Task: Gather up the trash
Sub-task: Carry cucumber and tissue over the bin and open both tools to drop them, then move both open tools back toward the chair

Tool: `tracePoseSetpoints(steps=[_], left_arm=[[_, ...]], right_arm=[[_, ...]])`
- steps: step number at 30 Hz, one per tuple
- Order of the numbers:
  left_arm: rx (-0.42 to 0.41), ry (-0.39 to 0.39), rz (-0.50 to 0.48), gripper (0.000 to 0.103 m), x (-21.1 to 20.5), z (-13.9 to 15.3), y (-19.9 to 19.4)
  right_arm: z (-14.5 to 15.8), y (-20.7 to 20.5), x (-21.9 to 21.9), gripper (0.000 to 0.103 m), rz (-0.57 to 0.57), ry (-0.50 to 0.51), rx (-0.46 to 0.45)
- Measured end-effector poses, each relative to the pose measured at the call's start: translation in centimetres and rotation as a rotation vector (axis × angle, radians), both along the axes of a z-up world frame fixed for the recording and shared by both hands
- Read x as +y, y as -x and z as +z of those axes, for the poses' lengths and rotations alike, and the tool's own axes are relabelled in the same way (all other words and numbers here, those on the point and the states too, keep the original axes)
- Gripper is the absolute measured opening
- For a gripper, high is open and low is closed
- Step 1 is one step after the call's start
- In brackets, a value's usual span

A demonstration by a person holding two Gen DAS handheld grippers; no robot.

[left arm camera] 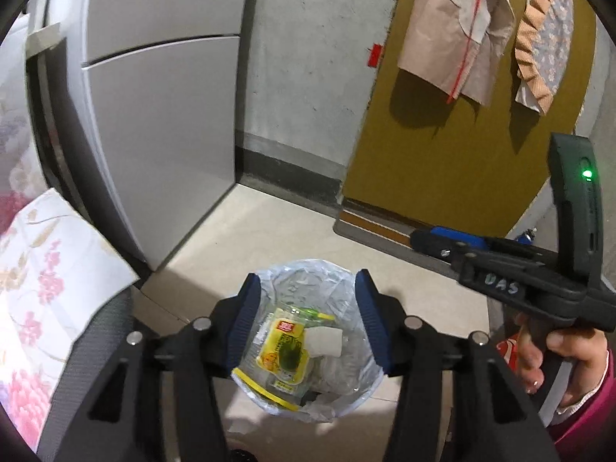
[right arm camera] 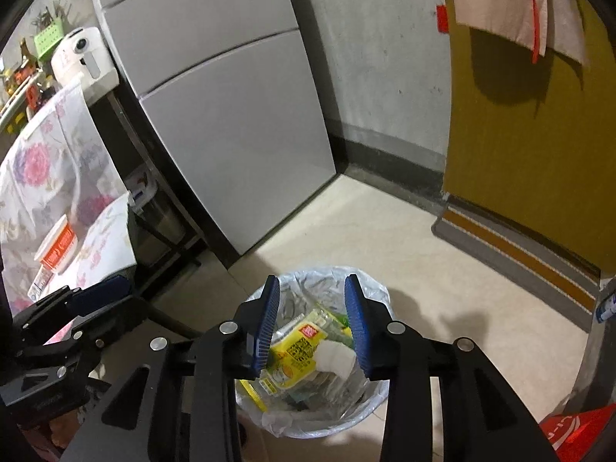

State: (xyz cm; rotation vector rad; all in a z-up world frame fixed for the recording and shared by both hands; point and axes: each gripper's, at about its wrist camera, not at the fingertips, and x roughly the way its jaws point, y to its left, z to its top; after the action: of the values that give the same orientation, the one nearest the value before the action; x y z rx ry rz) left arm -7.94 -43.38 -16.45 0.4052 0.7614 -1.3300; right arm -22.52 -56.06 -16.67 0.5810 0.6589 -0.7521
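Left wrist view: the left gripper (left arm camera: pixel 308 323) is held above a small round waste bin (left arm camera: pixel 348 404) on a pale tiled floor (left arm camera: pixel 277 227). Its blue ribbed pads (left arm camera: pixel 242 327) are spread, with nothing between them. Inside the bin, lined with a thin, crinkled clear bag (left arm camera: pixel 308 277), a glossy yellow snack wrapper (left arm camera: pixel 283 350) lies at the centre, and a soft white crumpled wad (left arm camera: pixel 323 340) rests just beside it toward the bin's right rim. The right gripper (left arm camera: pixel 450 244) is seen well apart at the right, carried by a hand (left arm camera: pixel 569 362) in a magenta sleeve.

Right wrist view: the right gripper (right arm camera: pixel 312 327) is poised over the same waste bin (right arm camera: pixel 369 419), pads parted and empty; wrapper (right arm camera: pixel 300 350) and wad (right arm camera: pixel 335 358) sit below them. A smooth grey refrigerator (right arm camera: pixel 231 131) stands behind, and a floral cloth (right arm camera: pixel 46 177) drapes the table at the left, where a small tub (right arm camera: pixel 57 248) rests near its edge (possibly more trash, though that is only a guess).

The drop appears done. The step is best finished by lifting both grippers straight up, so the flimsy liner is not snagged.
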Motion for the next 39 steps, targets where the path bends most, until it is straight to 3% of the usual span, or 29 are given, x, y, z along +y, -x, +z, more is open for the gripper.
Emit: tracePoseSetpoints(steps=[8, 16, 26, 32, 39], left_arm=[[-0.045, 0.023, 0.115, 0.055, 4.4, 1.8, -2.8], [-0.089, 0.015, 0.295, 0.061, 12.8, 2.8, -6.7], [-0.119, 0.021, 0.606, 0.066, 24.5, 3.6, -13.6], [-0.115, 0.004, 0.821, 0.066, 31.2, 4.3, -20.4], [-0.140, -0.027, 0.921, 0.083, 35.5, 5.1, -27.6]], right_arm=[[4.4, -1.3, 2.9, 0.037, 0.064, 0.094, -0.045], [7.8, -5.9, 7.4, 0.040, 0.194, 0.156, -0.084], [9.3, -16.6, 14.5, 0.045, 0.447, 0.162, -0.070], [9.5, -23.5, 18.1, 0.045, 0.580, 0.165, -0.060], [8.9, -31.7, 20.7, 0.045, 0.687, 0.154, -0.054]])
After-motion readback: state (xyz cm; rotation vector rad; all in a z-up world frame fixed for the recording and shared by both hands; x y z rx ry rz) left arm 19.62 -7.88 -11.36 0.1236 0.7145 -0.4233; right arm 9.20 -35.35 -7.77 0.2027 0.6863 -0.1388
